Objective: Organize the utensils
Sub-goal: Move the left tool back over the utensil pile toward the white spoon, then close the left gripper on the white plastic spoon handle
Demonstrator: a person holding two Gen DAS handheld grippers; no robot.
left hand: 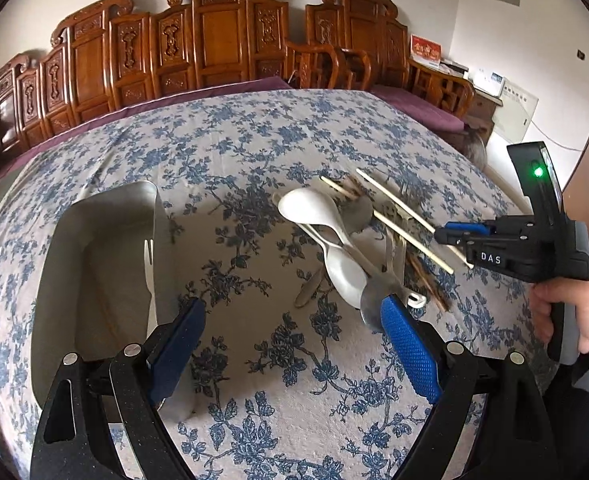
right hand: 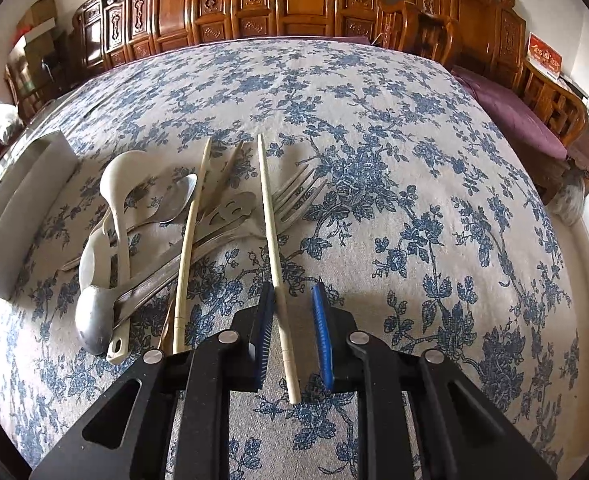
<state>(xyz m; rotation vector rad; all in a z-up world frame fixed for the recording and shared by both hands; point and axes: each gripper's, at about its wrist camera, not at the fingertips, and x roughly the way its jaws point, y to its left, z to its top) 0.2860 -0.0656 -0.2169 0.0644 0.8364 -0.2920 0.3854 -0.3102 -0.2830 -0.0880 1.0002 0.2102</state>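
Here, on a table draped in a blue-flowered cloth, a person sorting utensils works a handheld gripper in each hand. At nine o'clock in the left wrist view sits a metal tray, a single fork already lying along its right wall. The left gripper hangs over bare cloth between tray and pile, its blue pads spread wide and holding nothing; its right pad overlaps the bowl of a steel spoon, though contact cannot be judged. Toward one o'clock from that gripper lies the jumbled pile: a white plastic spoon, more spoons, forks and several chopsticks. At three o'clock the right gripper reaches in from the side, gripped by a hand.

In the right wrist view the pile spreads from nine to eleven o'clock, with a pale chopstick running from twelve o'clock straight down between the pads of the right gripper. The jaws stand narrow around it; the left pad looks to touch the stick, while a clear gap shows at the right pad, so no firm grip is evident.

The step in hand appears to be picking this chopstick. The next move likely calls for closing fully, lifting it clear of the fork beneath, and carrying it toward the tray.
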